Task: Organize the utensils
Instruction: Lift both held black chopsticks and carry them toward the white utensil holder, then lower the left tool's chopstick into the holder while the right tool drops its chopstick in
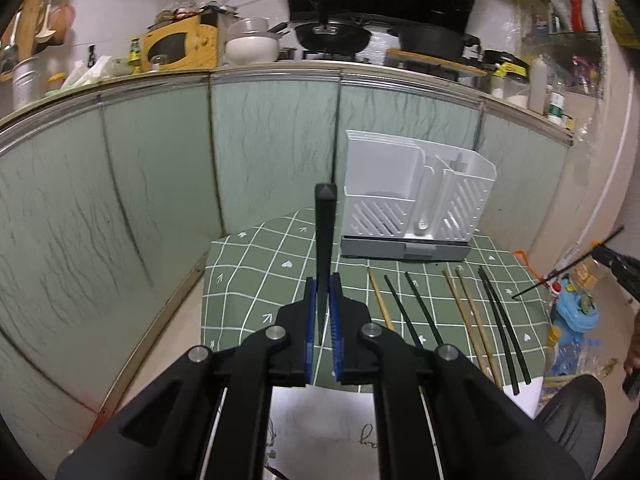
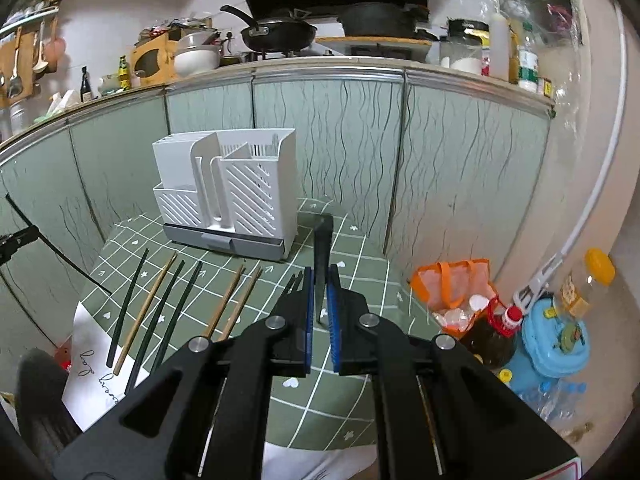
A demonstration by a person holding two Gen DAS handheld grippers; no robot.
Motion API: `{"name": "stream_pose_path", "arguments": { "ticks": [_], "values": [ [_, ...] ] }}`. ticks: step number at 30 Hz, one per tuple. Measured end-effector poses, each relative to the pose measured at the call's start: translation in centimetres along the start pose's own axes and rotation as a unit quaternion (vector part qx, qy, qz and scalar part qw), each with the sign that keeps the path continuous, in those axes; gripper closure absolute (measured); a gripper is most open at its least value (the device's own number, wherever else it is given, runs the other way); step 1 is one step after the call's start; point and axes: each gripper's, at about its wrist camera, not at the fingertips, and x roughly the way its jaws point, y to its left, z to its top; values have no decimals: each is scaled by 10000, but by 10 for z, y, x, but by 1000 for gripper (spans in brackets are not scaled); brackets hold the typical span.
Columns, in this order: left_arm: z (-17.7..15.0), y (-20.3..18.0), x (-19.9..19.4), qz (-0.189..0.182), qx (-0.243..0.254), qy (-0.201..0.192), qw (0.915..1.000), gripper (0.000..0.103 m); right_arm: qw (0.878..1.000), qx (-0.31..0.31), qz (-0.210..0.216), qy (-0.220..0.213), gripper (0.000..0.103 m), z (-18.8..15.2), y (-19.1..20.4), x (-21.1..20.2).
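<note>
A white slotted utensil holder (image 1: 416, 196) stands on a grey base at the back of a green checked table (image 1: 256, 264); it also shows in the right wrist view (image 2: 228, 192). Several black and wooden chopsticks (image 1: 464, 312) lie in a row in front of it (image 2: 168, 300). My left gripper (image 1: 324, 280) is shut on a black chopstick (image 1: 325, 232) that points up and away, left of the holder. My right gripper (image 2: 320, 276) is shut on another black chopstick (image 2: 322, 252), right of the holder.
Green cabinet doors (image 1: 272, 140) close off the back under a cluttered counter. An orange bag (image 2: 452, 284), bottles and a blue tub (image 2: 556, 340) sit on the floor right of the table. White paper (image 2: 92, 360) hangs at the table's front edge.
</note>
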Motion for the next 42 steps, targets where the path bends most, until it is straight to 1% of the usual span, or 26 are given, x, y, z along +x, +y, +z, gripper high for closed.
{"name": "stream_pose_path", "arguments": {
  "ticks": [5, 8, 11, 16, 20, 25, 26, 30, 34, 37, 42],
  "values": [
    [6, 8, 3, -284, 68, 33, 9996, 95, 9998, 2, 192, 1, 97, 10, -8, 0],
    [13, 8, 3, -383, 192, -12, 9991, 95, 9994, 71, 332, -16, 97, 18, -15, -1],
    [23, 8, 2, -641, 244, -67, 9976, 95, 9982, 210, 562, -21, 97, 28, -22, -1],
    [43, 0, 3, -893, 385, -102, 9952, 95, 9980, 79, 627, -76, 97, 44, -21, -2],
    [59, -12, 5, -1124, 510, -144, 9922, 95, 9967, -17, 798, -130, 97, 57, -16, -3],
    [75, -35, 7, -1284, 758, -190, 9886, 95, 9940, 11, 1087, -148, 97, 79, -14, -1],
    [80, -42, 9, -1392, 795, -195, 9869, 95, 9937, 0, 1104, -164, 97, 83, -13, -1],
    [98, -60, 16, -1613, 843, -217, 9831, 95, 9918, -42, 1254, -222, 97, 104, -11, -1],
    [122, -78, 23, -1846, 835, -275, 9789, 95, 9905, -129, 1339, -292, 97, 125, -6, -2],
    [139, -90, 24, -1929, 865, -348, 9768, 95, 9896, -164, 1391, -335, 97, 140, -4, -1],
    [170, -111, 25, -2130, 987, -516, 9707, 95, 9882, -175, 1460, -424, 97, 166, -4, 4]
  ]
}}
